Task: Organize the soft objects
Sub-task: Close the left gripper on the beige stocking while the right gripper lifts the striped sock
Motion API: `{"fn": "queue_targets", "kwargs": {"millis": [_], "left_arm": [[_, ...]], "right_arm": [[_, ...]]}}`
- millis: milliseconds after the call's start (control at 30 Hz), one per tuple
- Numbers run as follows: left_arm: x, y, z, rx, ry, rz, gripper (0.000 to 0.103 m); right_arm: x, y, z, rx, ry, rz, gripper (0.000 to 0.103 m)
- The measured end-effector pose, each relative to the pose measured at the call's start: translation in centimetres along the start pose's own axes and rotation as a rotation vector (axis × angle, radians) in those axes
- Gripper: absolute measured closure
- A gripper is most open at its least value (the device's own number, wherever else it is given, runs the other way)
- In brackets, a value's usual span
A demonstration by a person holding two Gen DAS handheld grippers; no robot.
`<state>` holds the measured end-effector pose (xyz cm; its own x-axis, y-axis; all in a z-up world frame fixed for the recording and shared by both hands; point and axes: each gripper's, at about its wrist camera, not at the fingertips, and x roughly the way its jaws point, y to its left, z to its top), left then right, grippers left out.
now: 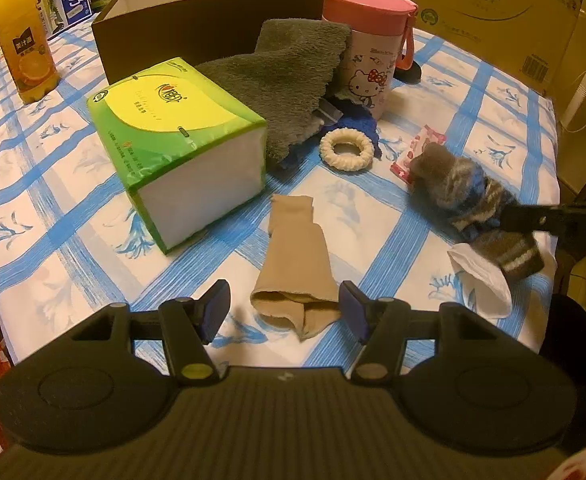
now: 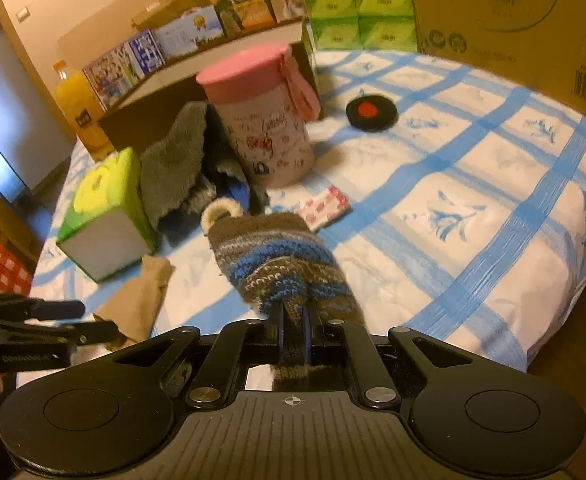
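Pinching the striped knit sock (image 2: 277, 264) near its cuff, my right tool (image 2: 293, 320) is clamped on the wool so the toe hangs forward over the worktop (image 2: 473, 184), clear of the clutter. My left tool (image 1: 285, 308) stands apart, straddling the open end of the beige sock (image 1: 293, 264) without pressing it (ready to close, I judge). A white sock (image 1: 481, 284) lies under the striped one.

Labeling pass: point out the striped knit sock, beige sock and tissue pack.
striped knit sock (image 2: 277, 256): right wrist view, blue band mid-body.
beige sock (image 1: 293, 252): left wrist view, mid-leg.
tissue pack (image 1: 161, 112): left wrist view, yellow top face.
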<state>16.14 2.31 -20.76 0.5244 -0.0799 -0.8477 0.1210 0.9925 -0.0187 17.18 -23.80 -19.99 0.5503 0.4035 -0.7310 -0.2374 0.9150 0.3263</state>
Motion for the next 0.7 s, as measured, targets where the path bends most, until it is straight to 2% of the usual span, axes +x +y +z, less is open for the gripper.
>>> {"fn": "queue_targets", "kwargs": {"millis": [300,400,467,500,567,700], "left_arm": [[1.3,-0.2,0.4,0.012,-0.002,-0.002,0.047],[2.2,-0.4,0.5,0.026,0.008,0.002,0.055],[2.8,-0.4,0.6,0.034,0.019,-0.001,0.074],[3.1,-0.5,0.6,0.035,0.022,-0.007,0.077],[3.2,-0.6,0.5,0.039,0.023,-0.015,0.091],[2.4,-0.9,0.7,0.052,-0.005,-0.044,0.096]], "right_arm": [[-2.5,-0.3,2.1,0.032,-0.070,0.011,0.094],[-3.1,-0.6,2.5,0.051,-0.081,0.021,0.094],[-3.4,-0.7,2.7,0.063,-0.088,0.025,0.094],[-3.6,-0.9,2.7,0.068,-0.092,0.028,0.094],[-4.0,-1.2,2.9,0.084,-0.100,0.034,0.094],[-4.9,-1.9,3.7,0.105,-0.121,0.038,0.094]]}}
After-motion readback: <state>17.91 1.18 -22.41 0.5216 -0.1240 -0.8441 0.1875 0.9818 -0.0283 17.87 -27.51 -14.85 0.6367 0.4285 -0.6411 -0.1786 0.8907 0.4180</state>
